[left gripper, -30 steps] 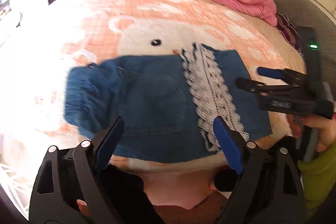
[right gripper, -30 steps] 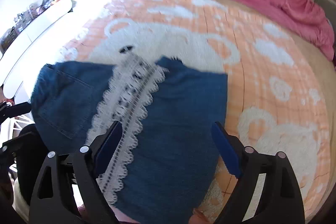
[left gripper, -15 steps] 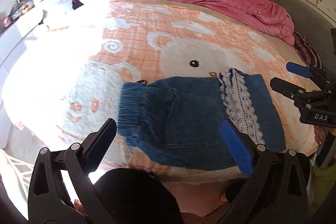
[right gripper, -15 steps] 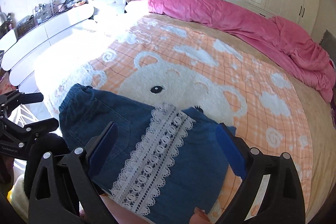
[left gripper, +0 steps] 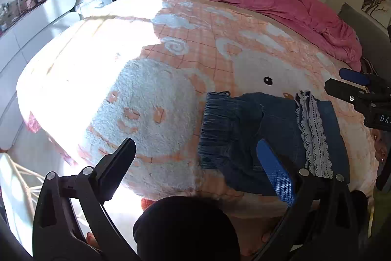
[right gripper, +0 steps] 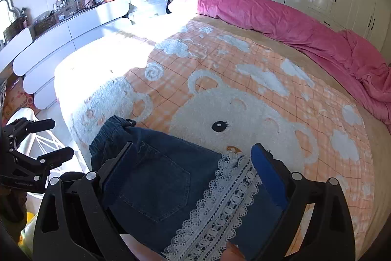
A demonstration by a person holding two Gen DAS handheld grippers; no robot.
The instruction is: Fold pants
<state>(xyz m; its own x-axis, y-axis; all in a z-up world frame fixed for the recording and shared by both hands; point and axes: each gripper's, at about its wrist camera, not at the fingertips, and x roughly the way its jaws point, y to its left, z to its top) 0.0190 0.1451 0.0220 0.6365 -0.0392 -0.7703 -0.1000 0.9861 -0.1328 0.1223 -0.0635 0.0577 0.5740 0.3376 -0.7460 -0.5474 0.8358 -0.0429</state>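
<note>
Jaws of both grippers, left (left gripper: 195,173) and right (right gripper: 190,177), gape empty above the pants (right gripper: 156,177), soft limp denim probably best pinched at the elastic waistband (left gripper: 217,129).

The right tool (right gripper: 193,170) hung wide open above the folded denim pants (right gripper: 166,185), gripping nothing. The pants lay at the near edge of the bed (right gripper: 244,80), on a peach blanket (right gripper: 281,114) patterned with a white bear. A band of white lace trim (right gripper: 220,207) ran diagonally across the denim, beside a back pocket (right gripper: 161,187). The left tool (right gripper: 46,138) showed at the left edge, jaws apart, off the bed. A pink duvet (right gripper: 293,23) lay bunched along the far side.
</note>
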